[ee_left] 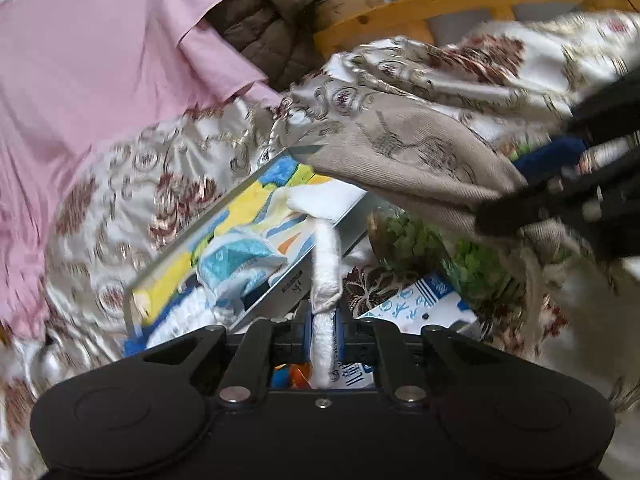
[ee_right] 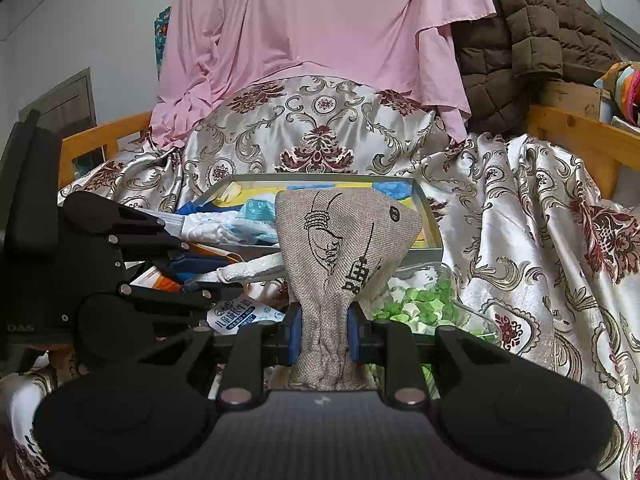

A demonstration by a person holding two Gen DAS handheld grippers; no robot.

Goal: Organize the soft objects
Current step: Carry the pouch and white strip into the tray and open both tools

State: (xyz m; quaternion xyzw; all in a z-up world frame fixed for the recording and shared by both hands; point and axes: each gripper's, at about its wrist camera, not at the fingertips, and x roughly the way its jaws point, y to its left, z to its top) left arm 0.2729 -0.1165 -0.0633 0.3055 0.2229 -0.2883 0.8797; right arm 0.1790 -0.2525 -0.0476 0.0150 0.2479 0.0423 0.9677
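— Progress?
— Tray point(ee_right: 430, 216) is holding some soft items; both tools are gripping more: left tool point(ee_left: 323, 334) is pinching a white cloth point(ee_left: 326, 264), right tool point(ee_right: 325, 334) a burlap pouch point(ee_right: 344, 240), both just before the tray.
— Remaining?
— Depositing those, probably.

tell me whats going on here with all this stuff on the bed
A person is sorting soft things with two handheld grippers. The left gripper is shut on a white cloth strip; the right gripper is shut on a beige printed pouch, held up in front of a shallow grey box already holding small packets.
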